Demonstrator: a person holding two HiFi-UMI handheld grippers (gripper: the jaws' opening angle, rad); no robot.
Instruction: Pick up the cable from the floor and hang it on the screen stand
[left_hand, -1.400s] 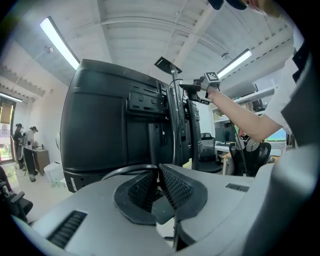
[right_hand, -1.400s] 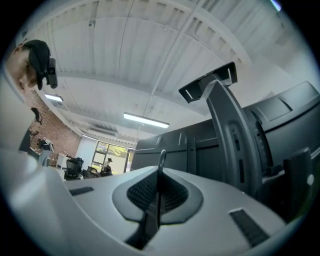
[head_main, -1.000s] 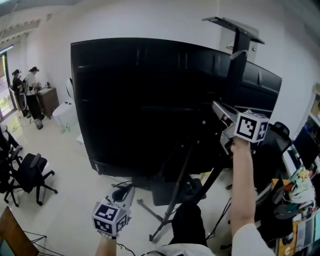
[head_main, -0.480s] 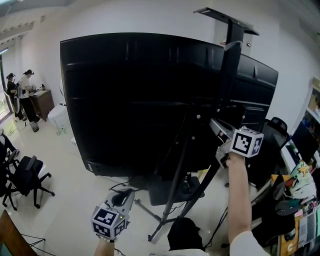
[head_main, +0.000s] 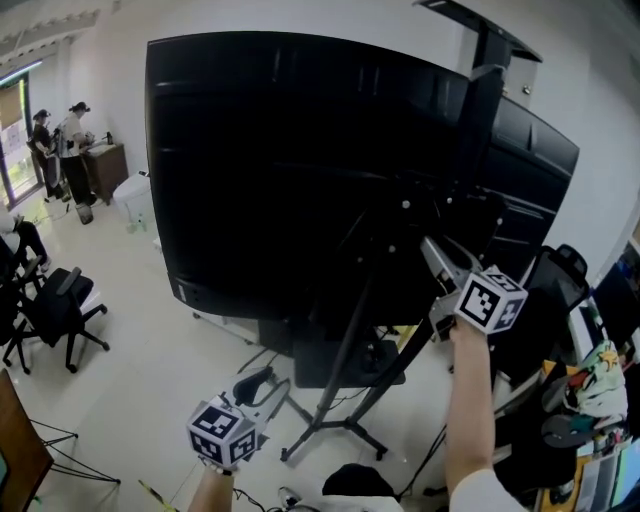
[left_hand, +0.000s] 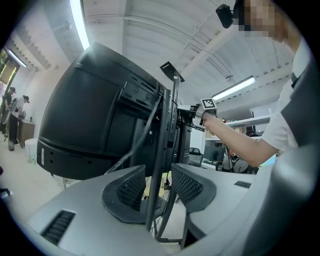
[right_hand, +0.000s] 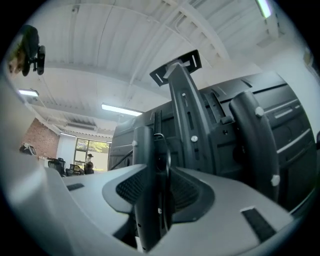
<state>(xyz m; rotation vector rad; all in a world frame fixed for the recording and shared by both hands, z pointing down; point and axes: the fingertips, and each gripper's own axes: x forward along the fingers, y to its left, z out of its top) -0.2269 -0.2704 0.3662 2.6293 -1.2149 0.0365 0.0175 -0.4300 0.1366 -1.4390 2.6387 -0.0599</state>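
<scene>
Cable is judged already lifted off the floor and brought to the stand, so only settling and release appear left. In the head view, the right gripper is seen against the stand at 4 o'clock, behind the screen; the left gripper is seen low at 7 o'clock. In the left gripper view, its jaws are seen slightly apart and empty, the cable slanting at 11 o'clock, well apart. In the right gripper view, the jaws appear pinched on a thin cable loop, just beside a dark strut.
</scene>
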